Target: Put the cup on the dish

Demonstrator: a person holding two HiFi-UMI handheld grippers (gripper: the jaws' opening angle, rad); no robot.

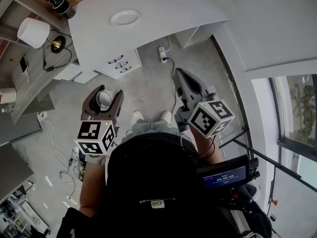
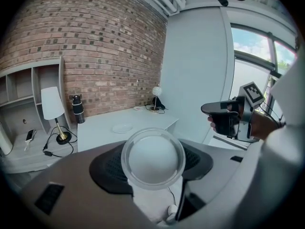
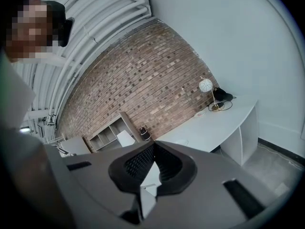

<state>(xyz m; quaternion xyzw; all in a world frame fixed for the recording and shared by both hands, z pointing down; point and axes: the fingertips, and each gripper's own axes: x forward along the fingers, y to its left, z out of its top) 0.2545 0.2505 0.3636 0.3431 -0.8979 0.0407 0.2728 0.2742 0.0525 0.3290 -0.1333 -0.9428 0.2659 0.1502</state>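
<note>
A clear round cup (image 1: 104, 99) sits between the jaws of my left gripper (image 1: 105, 93), which is shut on it. In the left gripper view the cup (image 2: 152, 159) faces the camera mouth-first and fills the gap between the two dark pads (image 2: 107, 168). The white dish (image 1: 125, 17) lies on the white desk (image 1: 163, 9) well ahead of both grippers, and it shows small on the desk top as a dish (image 2: 122, 128). My right gripper (image 1: 181, 74) is held up over the floor, shut with nothing in it, its jaw tips meeting (image 3: 151, 151).
A white-shaded lamp (image 1: 33, 32) and a black cylinder (image 1: 60, 4) stand left of the desk by a shelf unit. A power strip (image 1: 162, 53) and cables lie on the floor below the desk. A small round lamp (image 2: 156, 91) stands at the desk's far end. Windows run along the right.
</note>
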